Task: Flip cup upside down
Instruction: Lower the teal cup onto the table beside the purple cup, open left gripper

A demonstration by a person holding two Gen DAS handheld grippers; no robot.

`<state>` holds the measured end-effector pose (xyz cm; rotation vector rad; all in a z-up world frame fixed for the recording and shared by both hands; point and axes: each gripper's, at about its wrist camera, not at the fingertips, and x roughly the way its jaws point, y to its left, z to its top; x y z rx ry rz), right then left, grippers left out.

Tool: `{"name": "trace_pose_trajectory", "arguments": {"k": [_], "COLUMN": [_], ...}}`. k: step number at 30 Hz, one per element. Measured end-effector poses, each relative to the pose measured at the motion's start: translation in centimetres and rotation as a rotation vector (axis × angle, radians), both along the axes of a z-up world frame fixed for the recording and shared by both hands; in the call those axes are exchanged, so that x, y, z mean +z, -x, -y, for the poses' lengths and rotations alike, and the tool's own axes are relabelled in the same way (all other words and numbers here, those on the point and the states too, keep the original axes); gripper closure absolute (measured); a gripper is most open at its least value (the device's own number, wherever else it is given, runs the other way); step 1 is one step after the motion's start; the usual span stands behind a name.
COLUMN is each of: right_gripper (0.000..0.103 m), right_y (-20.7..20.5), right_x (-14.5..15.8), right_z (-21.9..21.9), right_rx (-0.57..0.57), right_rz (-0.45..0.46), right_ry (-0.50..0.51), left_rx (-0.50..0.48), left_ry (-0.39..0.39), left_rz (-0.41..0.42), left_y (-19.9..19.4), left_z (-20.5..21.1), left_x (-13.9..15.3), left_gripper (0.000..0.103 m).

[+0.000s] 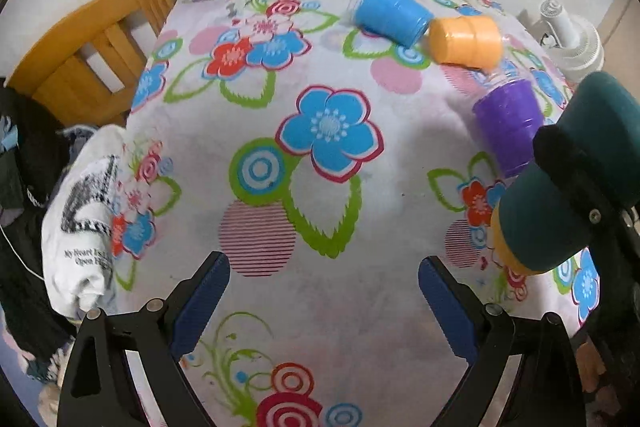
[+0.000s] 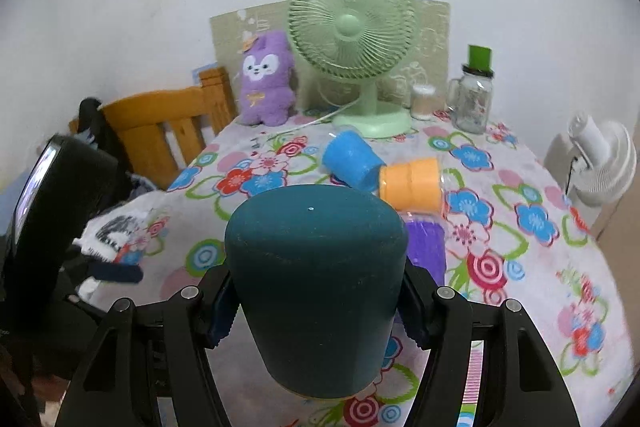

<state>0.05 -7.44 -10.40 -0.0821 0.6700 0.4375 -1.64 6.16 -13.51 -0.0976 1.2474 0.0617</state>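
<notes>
My right gripper (image 2: 316, 311) is shut on a dark teal cup (image 2: 316, 279), held above the table with its closed base up and its orange-rimmed mouth down. The same cup (image 1: 568, 179) shows at the right of the left wrist view. My left gripper (image 1: 324, 299) is open and empty above the flowered tablecloth (image 1: 320, 187). A blue cup (image 1: 394, 13), an orange cup (image 1: 466, 41) and a purple cup (image 1: 508, 127) lie on their sides further back.
A green desk fan (image 2: 352, 43), a purple plush toy (image 2: 266, 79), a glass jar with a green lid (image 2: 474, 95) and a small container (image 2: 423, 101) stand at the back. A wooden chair (image 1: 84, 55) is left; a white fan (image 2: 600, 155) is right. A white cloth (image 1: 80, 219) lies at the left edge.
</notes>
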Motion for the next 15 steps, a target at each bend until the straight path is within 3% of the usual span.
{"name": "trace_pose_trajectory", "arguments": {"k": [3,8,15], "right_gripper": [0.034,0.034,0.034], "right_y": [-0.1,0.5,-0.3], "right_x": [-1.0,-1.6,-2.8], "right_z": [0.3,0.0,-0.5], "right_rx": [-0.008,0.013,0.02], "right_rz": [0.001,0.088,0.112], "right_ry": [-0.013,0.023,0.005], "left_rx": [0.014,0.021,0.018], "left_ry": [0.01,-0.023,-0.041], "left_rz": [0.01,0.041,0.046], "left_y": [0.2,0.4,0.2], "left_z": [0.2,0.6,0.7], "left_x": [-0.5,-1.2,-2.1], "left_gripper": [0.006,0.006,0.006]}}
